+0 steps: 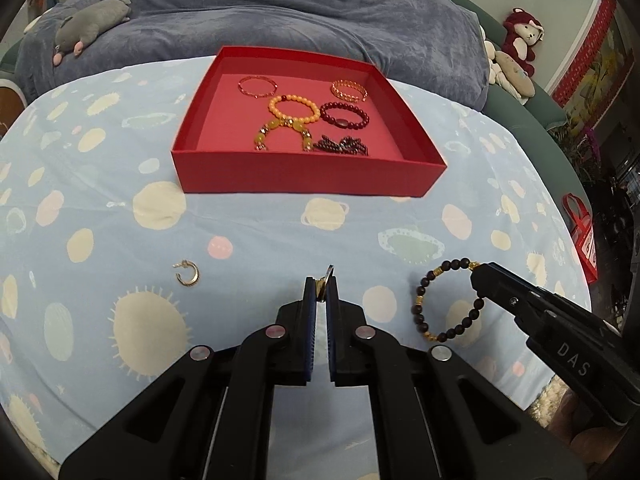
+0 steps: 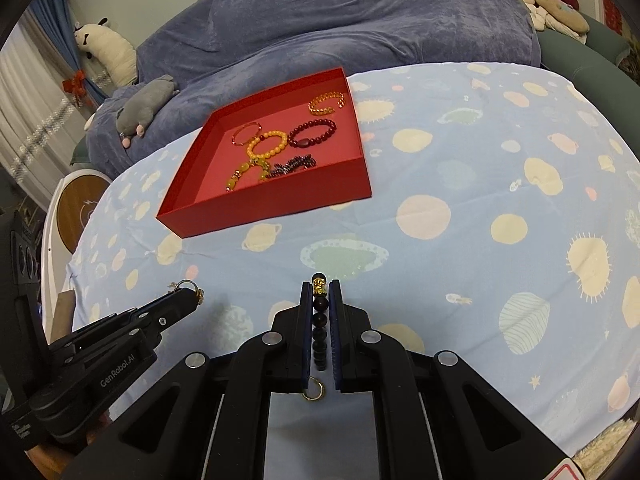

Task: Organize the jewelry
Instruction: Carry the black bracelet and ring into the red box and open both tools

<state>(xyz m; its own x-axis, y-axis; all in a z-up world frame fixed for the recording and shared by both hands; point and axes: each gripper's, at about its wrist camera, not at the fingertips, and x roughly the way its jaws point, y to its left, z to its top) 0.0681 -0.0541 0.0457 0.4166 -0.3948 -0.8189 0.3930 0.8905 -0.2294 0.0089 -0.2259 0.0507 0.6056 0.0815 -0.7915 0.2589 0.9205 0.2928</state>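
Left gripper (image 1: 321, 288) is closed on a small gold earring (image 1: 320, 285). Right gripper (image 2: 321, 292) is clamped on the dark bead bracelet (image 1: 448, 300), dangling limp at four o'clock of the red box (image 1: 304, 174). Judged light, slippery; pinch across beads.

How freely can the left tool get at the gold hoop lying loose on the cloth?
Probably not yet. Only bare cloth lies between the left tool and the gold hoop, so the way looks free, but the tool is shut on a small gold piece and must release that first.
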